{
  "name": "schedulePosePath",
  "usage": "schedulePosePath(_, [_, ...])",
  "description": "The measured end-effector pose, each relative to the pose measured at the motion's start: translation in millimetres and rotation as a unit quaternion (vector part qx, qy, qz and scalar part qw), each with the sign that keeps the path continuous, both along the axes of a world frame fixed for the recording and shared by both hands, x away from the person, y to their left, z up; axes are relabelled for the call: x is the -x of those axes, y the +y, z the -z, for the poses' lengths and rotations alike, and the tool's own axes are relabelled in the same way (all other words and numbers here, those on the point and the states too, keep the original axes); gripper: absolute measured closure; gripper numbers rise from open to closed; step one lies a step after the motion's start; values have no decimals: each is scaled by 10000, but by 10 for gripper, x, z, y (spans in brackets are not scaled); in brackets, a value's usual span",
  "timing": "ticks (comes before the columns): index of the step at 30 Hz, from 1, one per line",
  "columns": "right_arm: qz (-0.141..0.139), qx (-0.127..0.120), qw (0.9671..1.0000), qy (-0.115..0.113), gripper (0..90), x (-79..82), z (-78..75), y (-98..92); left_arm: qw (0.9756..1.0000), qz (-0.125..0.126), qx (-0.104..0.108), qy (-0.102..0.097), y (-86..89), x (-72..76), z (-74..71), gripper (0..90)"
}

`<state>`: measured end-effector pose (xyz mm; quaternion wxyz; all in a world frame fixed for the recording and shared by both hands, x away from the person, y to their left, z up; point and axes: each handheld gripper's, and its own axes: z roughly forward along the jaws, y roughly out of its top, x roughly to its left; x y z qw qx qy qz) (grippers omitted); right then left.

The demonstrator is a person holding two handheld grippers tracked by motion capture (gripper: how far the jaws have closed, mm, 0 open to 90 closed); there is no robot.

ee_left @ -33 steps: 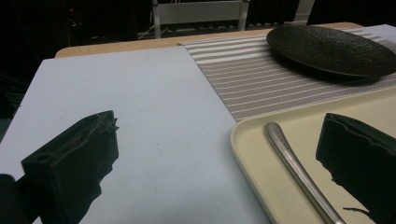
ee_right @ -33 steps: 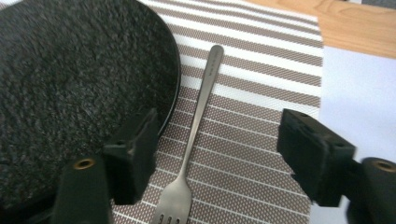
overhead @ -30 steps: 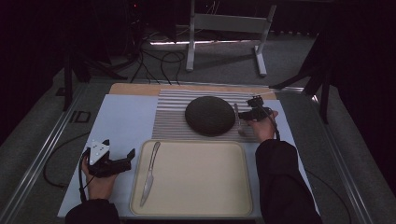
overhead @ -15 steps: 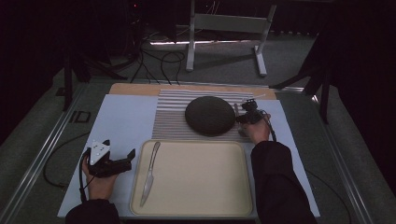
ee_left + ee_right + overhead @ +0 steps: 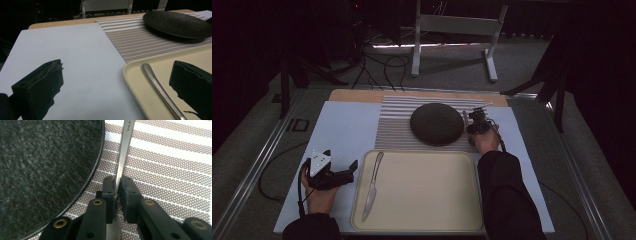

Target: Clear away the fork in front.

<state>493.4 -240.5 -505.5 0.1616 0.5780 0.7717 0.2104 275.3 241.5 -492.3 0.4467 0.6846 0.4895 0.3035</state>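
Where the right gripper (image 5: 117,192) stands: its jaws have just been closing, and now they pinch narrow on a steel handle (image 5: 125,147), pads pressed to both of its flat sides.
Steel handle: a piece of cutlery that lies on the striped mat (image 5: 170,170), just beside the rim of the black plate (image 5: 45,170); we cannot tell which kind it is.
Left gripper (image 5: 351,171): jaws wide, holding nothing, parked on the pale table cover left of the tray (image 5: 422,227).
Tray: one knife (image 5: 372,185) lies along its left edge; the rest is bare.
Step in hand: we judge the grasp made and the lift not yet begun.
Next move: we should raise the handle straight up, clear of the plate rim, then carry it toward the tray and set it down near the knife.
Care: a thin handle may swivel in the pads, so we should lift slowly.
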Motion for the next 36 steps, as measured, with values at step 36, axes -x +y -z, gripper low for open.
schedulePosePath(36, [187, -358, 9988, -294, 862, 86, -140, -94, 9999, -5, -68, 94, -17, -20, 20, 0])
